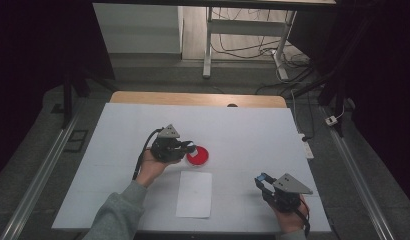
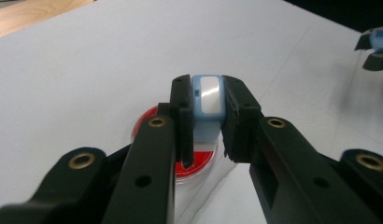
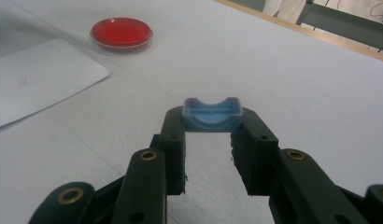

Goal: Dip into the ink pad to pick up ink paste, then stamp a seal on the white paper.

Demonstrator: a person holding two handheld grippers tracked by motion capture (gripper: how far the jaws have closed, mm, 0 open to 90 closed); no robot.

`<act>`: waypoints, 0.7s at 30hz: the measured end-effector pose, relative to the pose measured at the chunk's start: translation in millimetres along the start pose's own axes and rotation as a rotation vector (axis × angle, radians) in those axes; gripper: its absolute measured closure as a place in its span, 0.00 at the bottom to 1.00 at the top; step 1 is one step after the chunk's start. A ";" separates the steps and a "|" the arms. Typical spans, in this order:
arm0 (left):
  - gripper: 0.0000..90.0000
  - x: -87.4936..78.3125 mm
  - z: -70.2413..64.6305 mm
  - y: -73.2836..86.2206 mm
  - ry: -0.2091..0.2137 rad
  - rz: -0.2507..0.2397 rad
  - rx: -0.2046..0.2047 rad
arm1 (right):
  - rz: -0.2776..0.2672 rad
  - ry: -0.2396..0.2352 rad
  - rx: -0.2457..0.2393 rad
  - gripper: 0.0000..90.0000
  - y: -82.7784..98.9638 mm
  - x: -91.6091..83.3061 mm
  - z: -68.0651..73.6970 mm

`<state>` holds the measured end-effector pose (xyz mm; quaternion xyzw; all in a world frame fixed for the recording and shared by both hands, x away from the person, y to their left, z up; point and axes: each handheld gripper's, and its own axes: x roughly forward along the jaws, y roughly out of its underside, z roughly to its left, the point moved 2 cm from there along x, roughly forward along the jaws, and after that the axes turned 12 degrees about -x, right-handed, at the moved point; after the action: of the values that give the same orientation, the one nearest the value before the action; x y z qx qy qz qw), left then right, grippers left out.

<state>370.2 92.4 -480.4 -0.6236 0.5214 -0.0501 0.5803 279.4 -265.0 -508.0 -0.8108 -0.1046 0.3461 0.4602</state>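
My left gripper [image 2: 207, 93] is shut on a small light-blue block [image 2: 207, 112] with a shiny white face. It hovers over the near-left edge of a round red dish [image 2: 197, 164]. In the high view that gripper [image 1: 191, 147] sits at the table's middle, its tips just left of the red dish [image 1: 199, 157]. My right gripper [image 3: 211, 122] is shut on a blue curved, tray-like piece [image 3: 211, 114]. It is held low near the table's front right [image 1: 262, 179], well away from the red dish [image 3: 121, 33].
A white sheet of paper [image 1: 194, 194] lies in front of the dish, also seen from the right gripper [image 3: 35, 79]. The white tabletop [image 1: 253, 130] has a wooden strip [image 1: 193, 98] along its far edge. Cables and a desk frame stand beyond it.
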 end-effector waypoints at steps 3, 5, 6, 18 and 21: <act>0.84 -2.1 -2.1 -1.2 0.011 -0.004 0.005 | 0.002 0.001 -0.005 0.73 -0.7 -0.1 0.2; 0.84 -2.9 -3.3 -2.1 0.016 -0.004 0.008 | 0.000 -0.001 -0.005 0.73 -0.6 0.5 -0.1; 0.84 -3.2 -4.0 -2.2 0.020 -0.004 0.008 | -0.004 -0.002 -0.002 0.73 -0.4 0.8 -0.2; 0.84 -14.7 -18.7 -2.5 0.042 -0.011 0.038 | 0.001 -0.001 -0.007 0.73 -0.2 0.6 0.1; 0.84 -17.4 -21.9 -2.4 0.038 -0.015 0.048 | 0.000 -0.002 -0.005 0.73 0.0 0.8 -0.2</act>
<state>349.2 89.5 -462.1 -0.6122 0.5264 -0.0789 0.5847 280.1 -264.8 -508.3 -0.8116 -0.1062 0.3467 0.4580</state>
